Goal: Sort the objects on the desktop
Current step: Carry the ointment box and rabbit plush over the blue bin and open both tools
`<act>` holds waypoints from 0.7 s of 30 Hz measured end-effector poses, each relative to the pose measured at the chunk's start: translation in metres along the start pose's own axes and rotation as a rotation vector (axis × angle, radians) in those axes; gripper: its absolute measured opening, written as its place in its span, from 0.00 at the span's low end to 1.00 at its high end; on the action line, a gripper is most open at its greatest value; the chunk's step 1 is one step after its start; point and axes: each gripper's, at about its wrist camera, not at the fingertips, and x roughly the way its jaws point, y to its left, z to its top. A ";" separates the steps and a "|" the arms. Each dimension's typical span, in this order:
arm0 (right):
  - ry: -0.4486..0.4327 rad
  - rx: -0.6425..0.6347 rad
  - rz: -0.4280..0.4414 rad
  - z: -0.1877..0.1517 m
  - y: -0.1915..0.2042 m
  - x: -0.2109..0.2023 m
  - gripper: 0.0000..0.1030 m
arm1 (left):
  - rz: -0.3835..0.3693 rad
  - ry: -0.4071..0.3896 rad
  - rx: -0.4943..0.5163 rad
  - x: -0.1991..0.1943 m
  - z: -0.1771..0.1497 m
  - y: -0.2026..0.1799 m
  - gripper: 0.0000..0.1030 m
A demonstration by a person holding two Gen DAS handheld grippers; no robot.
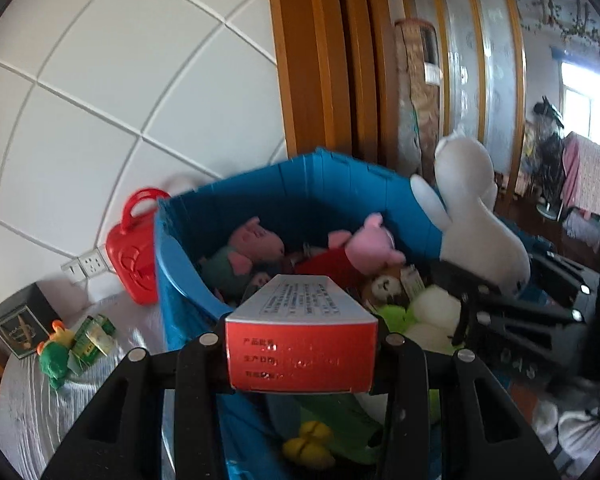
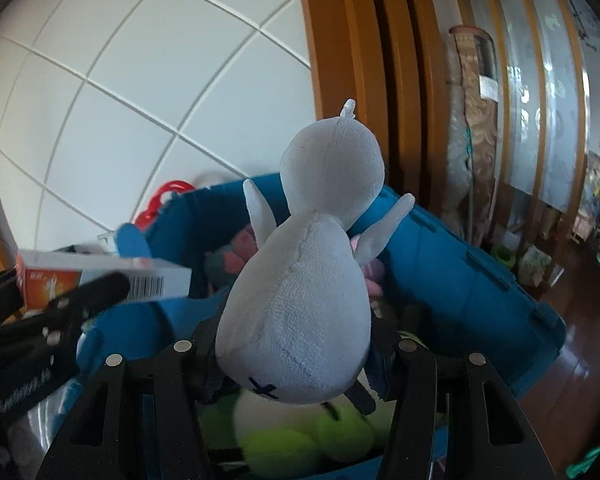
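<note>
My left gripper (image 1: 300, 344) is shut on a red and silver carton (image 1: 300, 332), held lengthwise over the near rim of a blue bin (image 1: 284, 184). The same carton (image 2: 100, 276) shows at the left of the right wrist view. My right gripper (image 2: 296, 348) is shut on a white plush toy (image 2: 304, 288), gripped at its lower body with the head pointing away, above the blue bin (image 2: 460, 276). That white plush toy (image 1: 476, 216) appears at the right in the left wrist view. Inside the bin lie two pink pig plushes (image 1: 372, 248) and a green and white plush (image 1: 424, 316).
A red toy case (image 1: 134, 248) leans on the tiled wall left of the bin. On the grey cloth to the left lie a green toy (image 1: 56, 356), a green packet (image 1: 92, 338) and a dark box (image 1: 20, 324). A wooden door frame (image 1: 316, 60) stands behind.
</note>
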 end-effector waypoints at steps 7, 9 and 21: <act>0.063 -0.010 0.031 -0.008 -0.012 0.020 0.53 | 0.025 0.059 -0.015 0.017 -0.010 -0.013 0.39; 0.075 -0.012 0.036 -0.011 -0.012 0.022 0.53 | 0.030 0.071 -0.024 0.020 -0.012 -0.011 0.39; 0.093 -0.030 0.015 -0.009 -0.019 0.031 0.55 | 0.061 0.074 -0.036 0.017 -0.017 -0.007 0.61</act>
